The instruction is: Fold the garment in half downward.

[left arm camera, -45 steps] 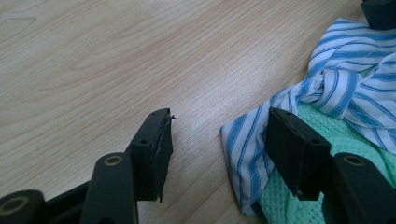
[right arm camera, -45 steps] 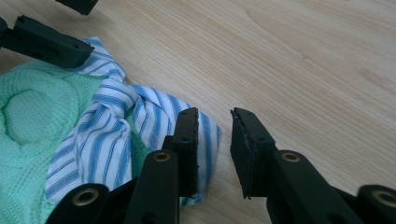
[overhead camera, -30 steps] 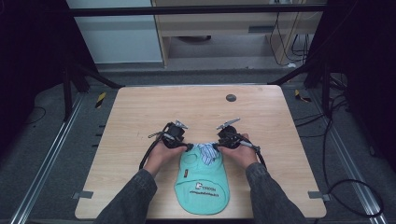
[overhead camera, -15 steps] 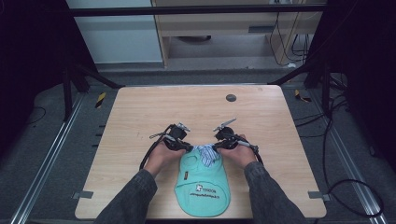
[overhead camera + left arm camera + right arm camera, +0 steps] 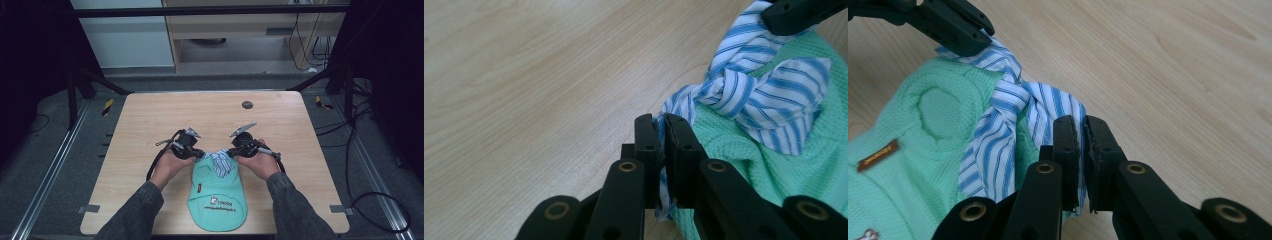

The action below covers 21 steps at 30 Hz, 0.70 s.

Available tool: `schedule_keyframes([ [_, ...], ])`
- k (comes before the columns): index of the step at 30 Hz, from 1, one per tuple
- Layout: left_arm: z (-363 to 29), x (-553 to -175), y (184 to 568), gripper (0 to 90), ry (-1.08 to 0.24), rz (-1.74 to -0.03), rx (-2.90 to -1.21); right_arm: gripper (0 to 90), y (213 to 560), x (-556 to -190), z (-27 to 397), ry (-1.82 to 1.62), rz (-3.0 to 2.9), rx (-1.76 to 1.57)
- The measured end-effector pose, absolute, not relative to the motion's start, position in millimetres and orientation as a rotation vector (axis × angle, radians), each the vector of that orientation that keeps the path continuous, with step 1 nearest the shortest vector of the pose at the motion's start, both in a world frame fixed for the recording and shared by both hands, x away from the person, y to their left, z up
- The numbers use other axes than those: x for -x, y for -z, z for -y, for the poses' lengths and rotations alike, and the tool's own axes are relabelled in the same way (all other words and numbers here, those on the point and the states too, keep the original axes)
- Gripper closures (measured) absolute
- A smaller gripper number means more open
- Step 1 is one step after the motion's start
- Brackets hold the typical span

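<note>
Pinching the striped collar (image 5: 218, 161) of the green garment (image 5: 216, 200), both grippers' jaws stand closed near the table's (image 5: 150, 115) front edge.

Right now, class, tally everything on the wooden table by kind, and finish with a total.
Green garment with striped collar: 1
Handheld grippers, left gripper and right gripper: 2
Dark round disc in the tabletop: 1
Total: 4

Materials and finishes as seen

Surface (image 5: 150, 130): pale wood, matt, smooth-grained. Green garment (image 5: 217, 197): waffle-textured knitted cloth. Striped collar (image 5: 769, 95): thin, smooth woven cloth, blue and white. Hand-held gripper (image 5: 663, 135): black matt plastic, brass-coloured rivets.
</note>
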<state>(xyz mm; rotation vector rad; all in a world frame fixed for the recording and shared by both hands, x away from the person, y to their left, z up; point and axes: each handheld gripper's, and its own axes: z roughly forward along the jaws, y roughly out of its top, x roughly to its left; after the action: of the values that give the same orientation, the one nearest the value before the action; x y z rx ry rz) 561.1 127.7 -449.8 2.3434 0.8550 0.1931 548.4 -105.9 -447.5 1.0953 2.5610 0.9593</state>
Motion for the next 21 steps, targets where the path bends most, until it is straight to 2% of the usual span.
schedule_keyframes([
  [21, -125.1, -555.8, 401.1, 85.2, -0.302, -0.751, -2.315, 85.2, 405.5, -541.3, 118.9, -1.032, -2.496, -0.965],
])
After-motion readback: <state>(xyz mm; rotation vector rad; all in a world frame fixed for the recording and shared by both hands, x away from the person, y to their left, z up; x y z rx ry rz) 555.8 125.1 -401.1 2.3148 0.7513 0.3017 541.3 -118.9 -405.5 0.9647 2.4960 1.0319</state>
